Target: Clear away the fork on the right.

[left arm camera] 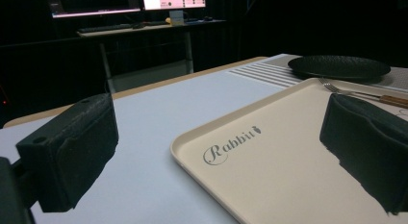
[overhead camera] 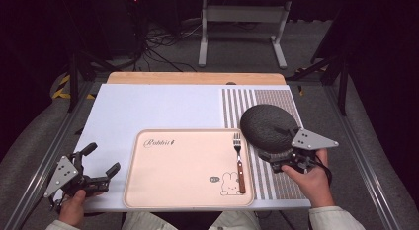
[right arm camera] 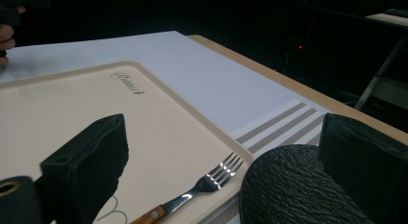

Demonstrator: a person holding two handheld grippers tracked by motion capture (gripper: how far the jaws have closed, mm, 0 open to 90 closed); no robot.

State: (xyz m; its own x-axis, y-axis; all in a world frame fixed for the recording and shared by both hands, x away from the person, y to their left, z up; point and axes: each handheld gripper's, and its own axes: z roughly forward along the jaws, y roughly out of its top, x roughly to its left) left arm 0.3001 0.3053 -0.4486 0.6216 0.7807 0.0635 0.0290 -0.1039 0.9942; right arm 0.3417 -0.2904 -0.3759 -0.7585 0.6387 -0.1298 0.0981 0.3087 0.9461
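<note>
A beige tray [overhead camera: 173, 190] printed "Rabbit" lies at the table's front middle, and it also appears in the left gripper view [left arm camera: 269, 171]. A wood-handled fork [overhead camera: 238, 162] rests along its right side. A black textured plate [overhead camera: 268, 125] sits on a striped placemat [overhead camera: 276, 101] just right of the tray. My right gripper [overhead camera: 276, 155] stands open at the plate's near rim; in its own view [right arm camera: 226, 152] the plate [right arm camera: 298, 190] lies low between the jaws, partly behind the right one. My left gripper [overhead camera: 102, 160] is open left of the tray, holding nothing.
A white mat [overhead camera: 158, 106] covers the tabletop, with a wooden edge [overhead camera: 197, 78] at the back. Metal rails run along both sides. A desk frame [overhead camera: 242, 22] and cables stand on the floor beyond. Monitors [left arm camera: 130, 3] glow far off.
</note>
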